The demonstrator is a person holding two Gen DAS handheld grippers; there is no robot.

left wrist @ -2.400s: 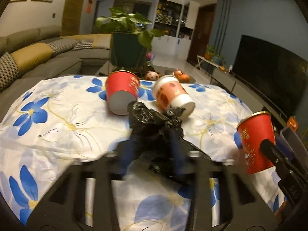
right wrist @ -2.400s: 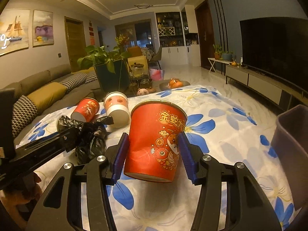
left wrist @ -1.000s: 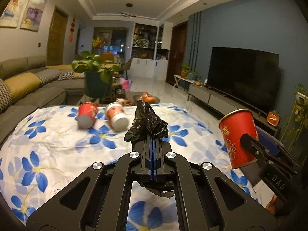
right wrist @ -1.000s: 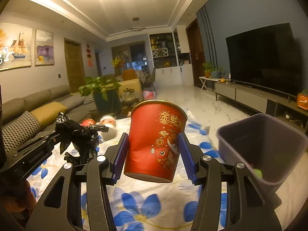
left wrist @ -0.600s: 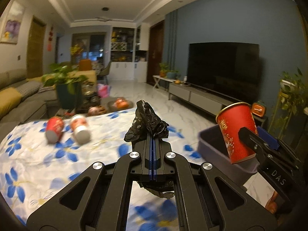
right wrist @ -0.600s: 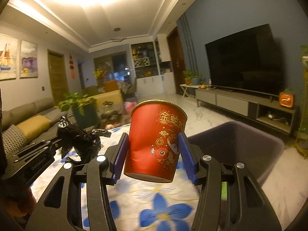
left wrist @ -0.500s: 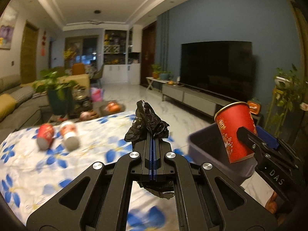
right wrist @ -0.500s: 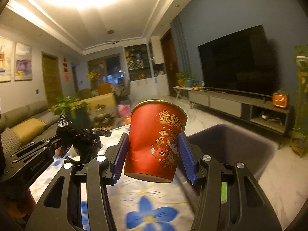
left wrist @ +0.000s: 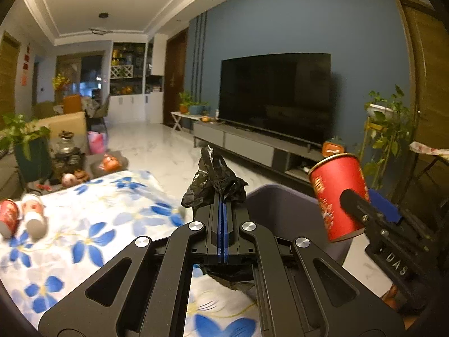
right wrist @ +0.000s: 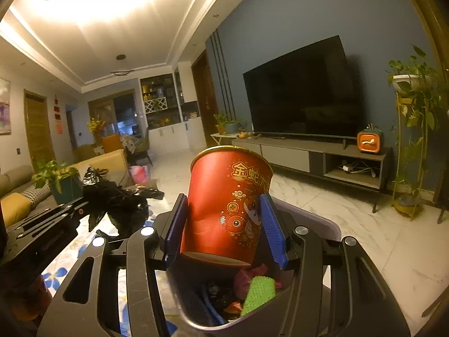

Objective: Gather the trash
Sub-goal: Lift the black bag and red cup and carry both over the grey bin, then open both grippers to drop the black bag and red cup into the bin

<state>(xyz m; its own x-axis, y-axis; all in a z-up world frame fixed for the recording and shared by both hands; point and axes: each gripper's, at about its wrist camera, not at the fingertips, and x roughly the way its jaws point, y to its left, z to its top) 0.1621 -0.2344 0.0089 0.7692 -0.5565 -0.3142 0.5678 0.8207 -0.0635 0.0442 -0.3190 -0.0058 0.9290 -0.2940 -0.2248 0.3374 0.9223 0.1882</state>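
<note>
My left gripper (left wrist: 221, 210) is shut on a crumpled black plastic bag (left wrist: 213, 179), held above the flowered tablecloth near the grey trash bin (left wrist: 280, 213). My right gripper (right wrist: 224, 224) is shut on an upright red paper cup (right wrist: 224, 205) with gold characters, directly over the bin (right wrist: 317, 224). Trash lies inside the bin, including a green scrap (right wrist: 258, 292). In the left wrist view the red cup (left wrist: 336, 193) hangs at the right over the bin. In the right wrist view the black bag (right wrist: 118, 199) hangs at the left.
Two more cups (left wrist: 19, 216) lie on their sides on the flowered tablecloth (left wrist: 92, 224) at far left. A TV (left wrist: 275, 95) on a low console, potted plants (right wrist: 412, 112) and marble floor (right wrist: 364, 238) lie beyond the bin.
Both grippers have swung to the right, away from the table's middle, each keeping its load. The bin has come beneath the red cup, and the lying cups have slid to the left edge.
</note>
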